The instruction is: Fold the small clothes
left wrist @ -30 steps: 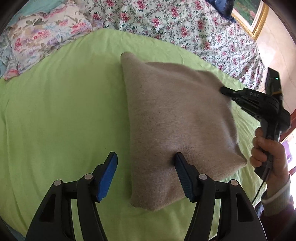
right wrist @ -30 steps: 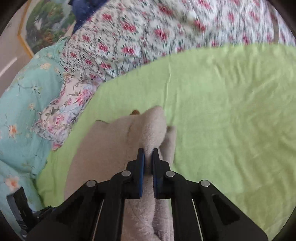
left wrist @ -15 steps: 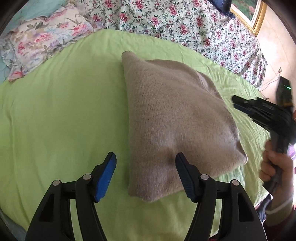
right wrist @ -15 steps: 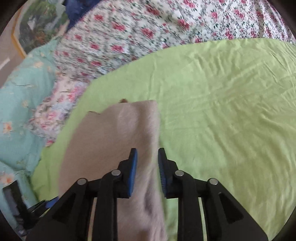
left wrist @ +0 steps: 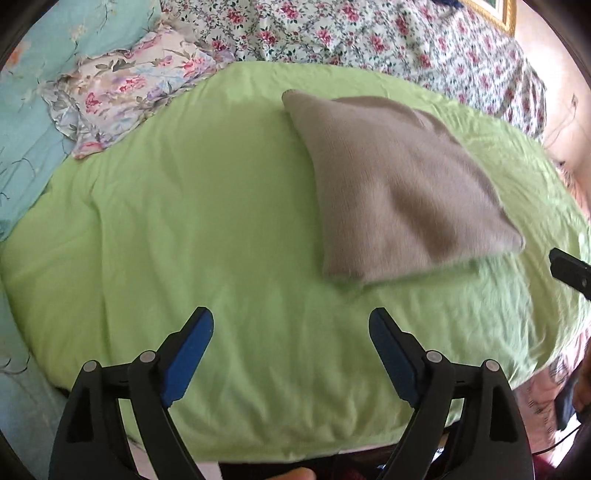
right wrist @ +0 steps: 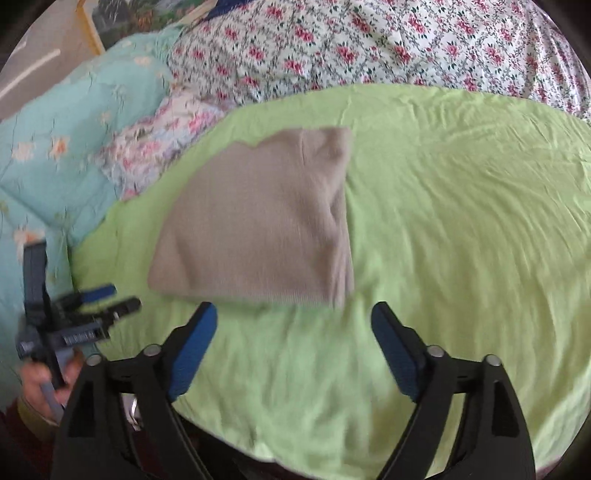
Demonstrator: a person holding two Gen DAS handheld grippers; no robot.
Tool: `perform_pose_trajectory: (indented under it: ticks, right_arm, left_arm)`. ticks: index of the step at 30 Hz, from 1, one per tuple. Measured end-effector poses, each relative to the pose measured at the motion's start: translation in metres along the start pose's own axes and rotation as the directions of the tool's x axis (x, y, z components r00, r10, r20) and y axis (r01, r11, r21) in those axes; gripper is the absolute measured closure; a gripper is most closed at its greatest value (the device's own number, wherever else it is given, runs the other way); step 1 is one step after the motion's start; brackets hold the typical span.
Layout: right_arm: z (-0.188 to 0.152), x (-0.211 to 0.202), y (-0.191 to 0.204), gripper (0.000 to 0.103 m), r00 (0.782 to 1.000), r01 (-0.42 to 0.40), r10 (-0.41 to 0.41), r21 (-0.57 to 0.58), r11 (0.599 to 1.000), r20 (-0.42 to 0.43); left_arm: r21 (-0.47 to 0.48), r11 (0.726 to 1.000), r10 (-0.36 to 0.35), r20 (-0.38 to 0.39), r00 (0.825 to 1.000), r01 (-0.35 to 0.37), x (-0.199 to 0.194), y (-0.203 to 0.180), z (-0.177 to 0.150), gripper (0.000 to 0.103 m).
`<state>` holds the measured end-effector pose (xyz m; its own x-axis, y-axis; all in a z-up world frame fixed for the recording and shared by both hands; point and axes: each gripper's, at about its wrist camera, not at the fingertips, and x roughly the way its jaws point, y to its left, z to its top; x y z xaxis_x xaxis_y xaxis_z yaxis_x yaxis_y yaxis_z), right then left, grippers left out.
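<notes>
A beige knitted garment (left wrist: 399, 188) lies folded into a rough square on the green sheet (left wrist: 207, 221). It also shows in the right wrist view (right wrist: 262, 221), flat and free. My left gripper (left wrist: 291, 332) is open and empty, held back from the garment's near edge. My right gripper (right wrist: 295, 325) is open and empty, just short of the garment's near edge. The left gripper shows at the left of the right wrist view (right wrist: 107, 299). The tip of the right gripper shows at the right edge of the left wrist view (left wrist: 569, 269).
A floral quilt (left wrist: 369, 33) and a pale floral pillow (left wrist: 129, 85) lie behind the green sheet. A teal blanket (right wrist: 62, 140) lies at the left. The green sheet's front edge (left wrist: 295, 443) drops off near me.
My right gripper has let go of the garment's corner and opened wide. Both grippers have pulled back from the garment, which now lies flat and folded.
</notes>
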<state>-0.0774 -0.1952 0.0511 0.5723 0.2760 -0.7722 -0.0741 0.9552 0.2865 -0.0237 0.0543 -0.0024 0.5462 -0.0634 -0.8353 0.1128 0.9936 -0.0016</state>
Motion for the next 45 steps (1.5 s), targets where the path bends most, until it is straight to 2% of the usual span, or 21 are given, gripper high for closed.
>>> perform_pose_trajectory:
  ticks: [5,9,13,16,18,22,28,32,45]
  right_arm:
    - [-0.022,-0.005,0.006,0.011,0.998,-0.001,-0.001,-0.024,1.0,-0.065]
    - [-0.025,-0.014,0.018,0.008,0.996,-0.015,0.011,-0.058,0.998,-0.083]
    - [-0.019,-0.028,0.031,0.004,0.997,-0.019,0.012,-0.1,0.995,-0.071]
    - [-0.014,-0.038,0.041,0.0,0.999,-0.021,0.016,-0.128,0.992,-0.038]
    - [-0.012,-0.038,0.043,0.0,0.999,-0.02,0.016,-0.135,0.991,-0.033]
    - [-0.015,-0.023,0.038,0.0,0.998,-0.017,0.011,-0.113,0.993,-0.056]
    - [-0.026,0.003,0.024,0.0,0.993,-0.029,0.023,-0.05,0.998,-0.114]
    - [-0.023,0.008,0.021,0.0,0.992,-0.042,0.038,-0.03,0.999,-0.122]
    - [0.019,0.017,0.044,0.0,0.997,-0.018,0.006,-0.155,0.988,-0.079]
  left_arm:
    - [0.062,0.998,0.003,-0.021,1.0,-0.002,-0.009,-0.014,-0.015,0.013]
    - [0.124,0.992,0.02,-0.012,1.0,-0.018,-0.021,-0.023,-0.019,0.012]
    - [0.145,0.989,0.016,0.002,1.0,-0.016,-0.043,-0.031,-0.018,0.011]
    - [0.153,0.986,0.058,0.026,0.998,-0.062,-0.057,-0.037,-0.01,0.002]
    - [0.15,0.986,0.062,0.054,0.997,-0.07,-0.063,-0.037,-0.006,0.001]
    - [0.141,0.987,0.068,0.058,0.996,-0.075,-0.056,-0.036,-0.003,0.001]
    - [0.12,0.987,0.111,0.004,0.994,-0.111,-0.028,-0.025,-0.004,0.001]
    - [0.102,0.987,0.124,-0.01,0.992,-0.123,-0.019,-0.018,-0.004,0.001]
    - [0.104,0.985,0.128,0.063,0.99,-0.134,-0.023,-0.026,0.027,0.001]
